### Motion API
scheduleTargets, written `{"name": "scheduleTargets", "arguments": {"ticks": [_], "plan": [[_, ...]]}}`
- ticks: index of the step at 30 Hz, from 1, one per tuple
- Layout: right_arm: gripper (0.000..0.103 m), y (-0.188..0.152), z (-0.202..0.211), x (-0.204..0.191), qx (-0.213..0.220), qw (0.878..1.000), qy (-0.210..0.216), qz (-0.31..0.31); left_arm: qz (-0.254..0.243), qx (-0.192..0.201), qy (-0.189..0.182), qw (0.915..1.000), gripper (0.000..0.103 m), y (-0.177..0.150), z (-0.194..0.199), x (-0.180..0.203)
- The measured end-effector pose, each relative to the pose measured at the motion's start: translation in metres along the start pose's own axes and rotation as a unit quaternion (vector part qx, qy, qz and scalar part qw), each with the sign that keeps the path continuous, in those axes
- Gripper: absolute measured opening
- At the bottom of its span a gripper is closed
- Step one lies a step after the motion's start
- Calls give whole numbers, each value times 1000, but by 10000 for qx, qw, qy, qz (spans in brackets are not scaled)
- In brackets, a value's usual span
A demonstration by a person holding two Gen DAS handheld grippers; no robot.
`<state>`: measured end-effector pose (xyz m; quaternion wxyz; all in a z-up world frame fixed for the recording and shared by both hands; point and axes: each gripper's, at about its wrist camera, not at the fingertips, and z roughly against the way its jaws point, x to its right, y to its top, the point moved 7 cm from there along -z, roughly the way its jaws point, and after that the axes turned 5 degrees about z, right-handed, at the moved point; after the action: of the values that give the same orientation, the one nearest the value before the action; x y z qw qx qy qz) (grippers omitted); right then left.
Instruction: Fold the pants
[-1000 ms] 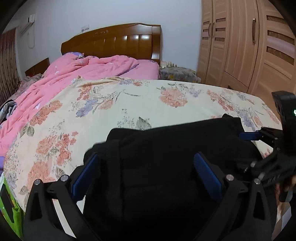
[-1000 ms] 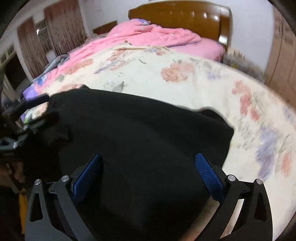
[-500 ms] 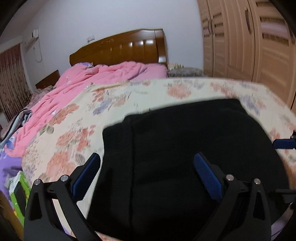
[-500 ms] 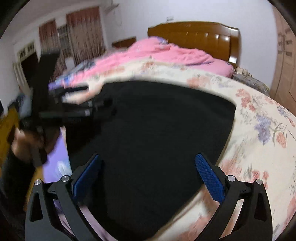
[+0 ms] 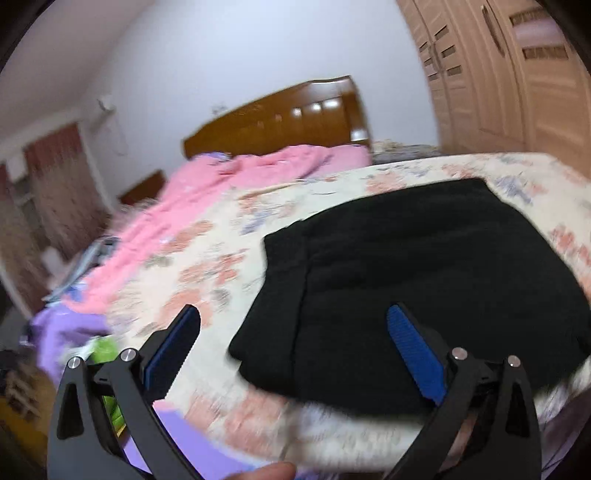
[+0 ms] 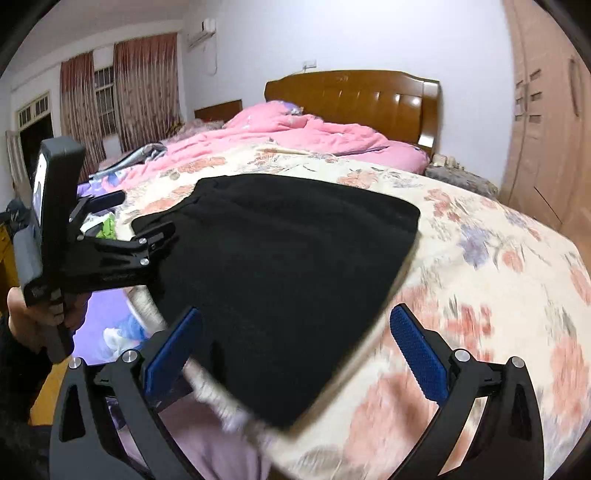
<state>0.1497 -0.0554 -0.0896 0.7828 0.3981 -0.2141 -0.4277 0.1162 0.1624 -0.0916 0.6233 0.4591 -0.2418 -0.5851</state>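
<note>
Lying folded on floral bedspread point(image 6: 498, 258), black pants point(image 6: 288, 258), both grippers spread

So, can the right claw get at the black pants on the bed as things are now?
Probably yes. The right claw is open and points straight at the folded black pants, with nothing between them; the left claw is off at the pants' far side.

Bed with floral sheet point(image 6: 480, 236) filling foreground; pink quilt point(image 6: 306, 129) bunched toward far end, against glossy brown wooden headboard point(image 6: 354, 99). Light wood wardrobe point(image 6: 543, 110) along right wall. Reddish curtains point(image 6: 147, 85) flanking window point(image 6: 105, 99) on far left wall; air conditioner point(image 6: 203, 31) high near corner. Purple cloth point(image 5: 66, 328) and green item point(image 5: 105, 347) off bed's left edge, blurred
</note>
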Motion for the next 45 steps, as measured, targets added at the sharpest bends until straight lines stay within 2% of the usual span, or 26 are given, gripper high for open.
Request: {"name": "scheduleTargets", "arguments": {"ticks": [2,4,5,8,10,18,45], "plan": [[99,-18,9,-6,-12,9999,-118,-82,146,-78,54,9998,101,-14,12,3],[99,-29,16,-10,11,9996,-272,-37,303,-255,-266,9989,101,-26,17,12],[99,-33,19,-13,15,9994,-345,31,418,-291,-315,9982,101,-31,20,15],[99,-33,28,-15,198,9984,-510,161,558,-225,-282,9978,101,-39,29,21],[99,-31,29,-12,247,9979,-572,168,631,-214,-427,9969,101,-42,35,27],[99,-32,27,-17,272,9981,-522,191,729,-65,-622,9954,101,-41,48,39],[99,-33,27,-17,255,9985,-479,120,878,-140,-661,9938,101,-43,45,35]]}}
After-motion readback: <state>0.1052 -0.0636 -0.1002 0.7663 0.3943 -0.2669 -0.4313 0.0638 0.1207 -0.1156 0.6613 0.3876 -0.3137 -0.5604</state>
